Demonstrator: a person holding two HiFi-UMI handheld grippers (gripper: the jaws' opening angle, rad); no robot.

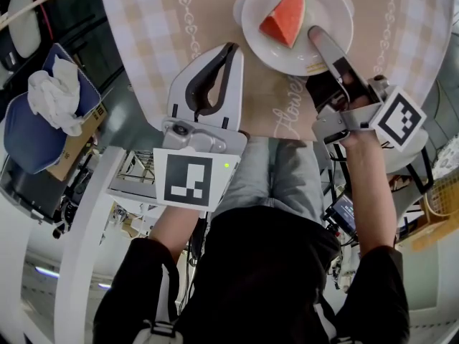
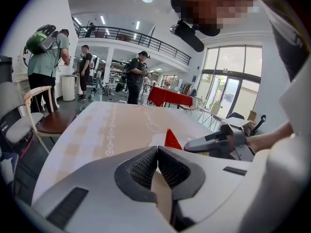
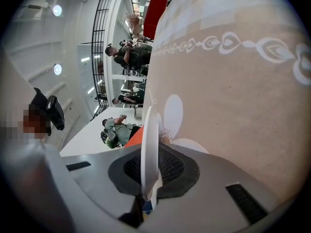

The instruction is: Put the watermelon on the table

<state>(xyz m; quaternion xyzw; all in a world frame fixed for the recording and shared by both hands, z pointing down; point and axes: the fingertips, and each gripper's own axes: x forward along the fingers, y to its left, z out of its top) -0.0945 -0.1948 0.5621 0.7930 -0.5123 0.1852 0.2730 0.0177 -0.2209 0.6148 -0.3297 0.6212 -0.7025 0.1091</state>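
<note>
Tablecloth (image 1: 215, 20), beige with checked border, lies in balconied hall.

"How many plates?"

"One plate (image 1: 272, 52), with one watermelon (image 1: 285, 16) slice on it."

"And grippers?"

"Two. The left gripper (image 1: 231, 46) is just left of the plate and the right gripper (image 1: 313, 32) is at its near rim."

"Anything else?"

"One table (image 1: 158, 20) under the plate, and one crumpled white cloth (image 1: 54, 92) well left of the plate."
</note>
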